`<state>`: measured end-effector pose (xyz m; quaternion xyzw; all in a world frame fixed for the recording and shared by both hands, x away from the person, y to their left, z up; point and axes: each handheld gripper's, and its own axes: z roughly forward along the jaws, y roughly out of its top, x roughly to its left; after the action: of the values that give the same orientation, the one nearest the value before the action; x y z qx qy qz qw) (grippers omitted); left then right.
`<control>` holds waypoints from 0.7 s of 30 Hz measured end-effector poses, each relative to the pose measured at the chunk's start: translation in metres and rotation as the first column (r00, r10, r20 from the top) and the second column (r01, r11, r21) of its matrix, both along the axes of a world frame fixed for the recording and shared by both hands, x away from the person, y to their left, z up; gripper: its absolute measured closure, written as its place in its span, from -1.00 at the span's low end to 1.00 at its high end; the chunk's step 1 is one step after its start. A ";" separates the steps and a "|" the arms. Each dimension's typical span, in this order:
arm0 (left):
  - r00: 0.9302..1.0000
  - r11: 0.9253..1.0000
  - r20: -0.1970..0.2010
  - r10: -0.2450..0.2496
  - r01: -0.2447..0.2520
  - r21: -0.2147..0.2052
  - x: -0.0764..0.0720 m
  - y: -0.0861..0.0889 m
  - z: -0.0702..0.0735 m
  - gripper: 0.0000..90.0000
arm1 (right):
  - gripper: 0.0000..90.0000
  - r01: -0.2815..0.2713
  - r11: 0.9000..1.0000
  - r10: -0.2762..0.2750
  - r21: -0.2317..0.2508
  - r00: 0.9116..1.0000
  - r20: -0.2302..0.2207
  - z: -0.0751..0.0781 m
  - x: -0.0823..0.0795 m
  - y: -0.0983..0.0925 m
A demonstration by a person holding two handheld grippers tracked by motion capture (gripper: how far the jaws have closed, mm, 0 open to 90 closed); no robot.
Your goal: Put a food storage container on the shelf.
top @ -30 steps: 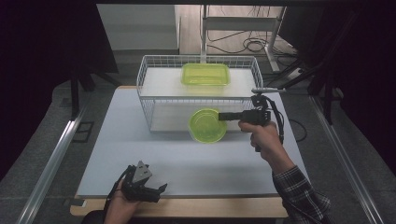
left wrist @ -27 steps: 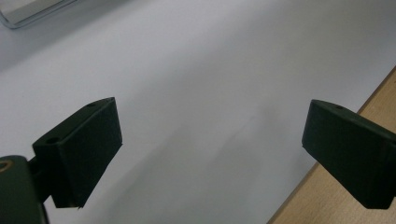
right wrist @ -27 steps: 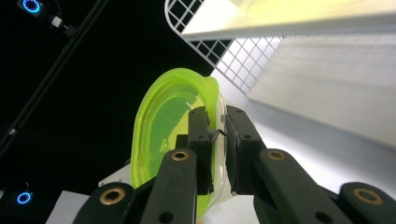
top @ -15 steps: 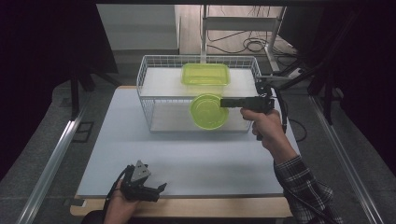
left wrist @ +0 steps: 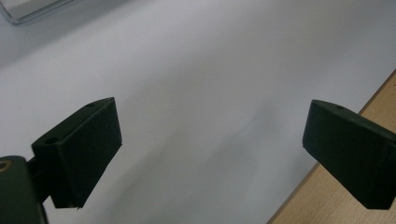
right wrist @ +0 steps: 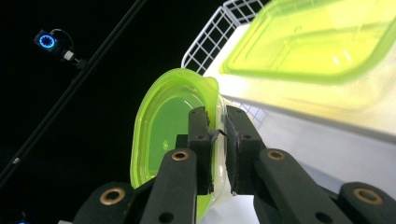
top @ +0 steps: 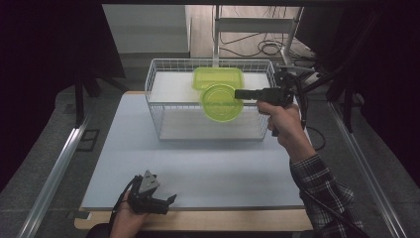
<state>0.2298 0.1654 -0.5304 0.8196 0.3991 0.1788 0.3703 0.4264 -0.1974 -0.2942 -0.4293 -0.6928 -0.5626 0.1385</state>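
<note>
Gripping a round translucent lime-green plastic bowl (top: 221,102) by its rim, right gripper (top: 241,93) clamped nearly shut on the thin wall, one pad inside and one outside as seen in the right gripper view (right wrist: 217,140). Bowl tipped on edge, open side facing the camera in the high view, held in the air in front of the near wall of a white wire basket (top: 158,106), level with the basket's top rim. Inside the basket, toward its far side, a rectangular translucent lime-green plastic container (top: 218,77), lying flat. Basket standing on the far half of the pale grey surface (top: 198,168). Left gripper (top: 166,203) low at the near edge of the surface, well apart from the bowl, jaws spread wide with nothing between them (left wrist: 212,144), hovering just above the pale mat beside its wooden border (left wrist: 327,205).
</note>
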 end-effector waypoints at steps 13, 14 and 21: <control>1.000 1.000 0.000 0.003 -0.003 -0.002 0.000 0.001 0.000 -0.90 | 0.81 0.053 0.999 -0.053 -0.010 0.998 0.036 0.024 0.015 0.008; 1.000 1.000 -0.001 0.004 -0.004 -0.002 0.000 0.001 0.000 -0.90 | 0.81 0.064 0.998 -0.064 -0.009 0.997 0.040 0.027 0.018 0.010; 1.000 1.000 0.000 0.002 -0.002 -0.002 0.000 0.001 0.000 -0.90 | 0.81 0.104 0.994 -0.103 -0.021 0.993 0.058 0.035 0.028 0.012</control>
<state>0.2297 0.1664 -0.5301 0.8187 0.4002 0.1787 0.3710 0.4545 -0.1856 -0.2594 -0.4500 -0.6799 -0.5728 0.0845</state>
